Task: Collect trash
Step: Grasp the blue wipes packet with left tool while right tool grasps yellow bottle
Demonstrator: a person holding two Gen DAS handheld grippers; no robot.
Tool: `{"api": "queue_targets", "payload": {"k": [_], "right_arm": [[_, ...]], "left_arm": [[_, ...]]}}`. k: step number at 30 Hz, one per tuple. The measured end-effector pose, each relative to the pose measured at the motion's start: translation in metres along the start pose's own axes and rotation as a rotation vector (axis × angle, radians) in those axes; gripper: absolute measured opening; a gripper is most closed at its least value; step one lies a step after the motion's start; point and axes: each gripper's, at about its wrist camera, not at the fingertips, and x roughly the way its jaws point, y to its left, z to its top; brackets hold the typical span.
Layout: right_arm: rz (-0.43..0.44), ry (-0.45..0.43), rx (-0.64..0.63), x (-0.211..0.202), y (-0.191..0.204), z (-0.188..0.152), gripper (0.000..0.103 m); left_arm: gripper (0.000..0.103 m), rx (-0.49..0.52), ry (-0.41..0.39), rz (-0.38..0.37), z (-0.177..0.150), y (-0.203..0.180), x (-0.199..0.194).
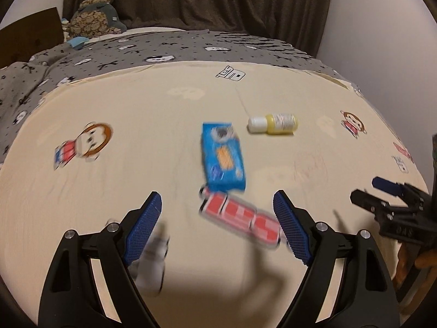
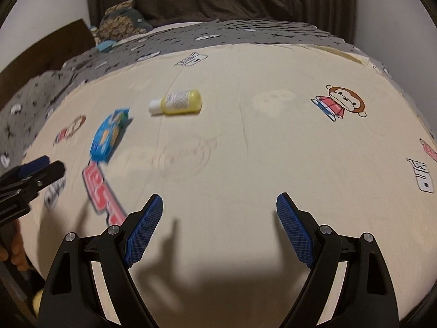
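Observation:
Trash lies on a cream bed sheet (image 1: 136,114) with monkey prints. In the left wrist view a blue snack packet (image 1: 222,158) lies in the middle, with a yellow bottle with a white cap (image 1: 273,123) on its side beyond it. A red wrapper (image 1: 240,218) lies nearest, under the span of my open left gripper (image 1: 217,199). A blurred white object (image 1: 153,259) shows by the left finger. My right gripper (image 2: 220,202) is open over bare sheet, with the bottle (image 2: 177,102), blue packet (image 2: 108,136) and red wrapper (image 2: 102,196) to its left. Nothing is held.
A grey patterned blanket (image 1: 164,46) covers the far side of the bed. A plush toy (image 1: 94,17) sits at the back left, by a dark wooden board (image 1: 30,38). A brown curtain (image 1: 196,0) hangs behind. A hand (image 2: 13,251) holds the left gripper (image 2: 41,166).

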Motion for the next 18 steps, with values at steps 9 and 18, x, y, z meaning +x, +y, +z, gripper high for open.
{"api": "queue_targets", "payload": {"k": [9, 18], "right_arm": [[-0.008, 0.004, -0.012, 0.012, -0.003, 0.021, 0.086], [0.020, 0.012, -0.024, 0.039, 0.014, 0.042, 0.086]], "left_arm": [[0.072, 0.014, 0.087, 0.059, 0.031, -0.009, 0.061], [0.036, 0.015, 0.142, 0.019, 0.030, 0.008, 0.082]]}}
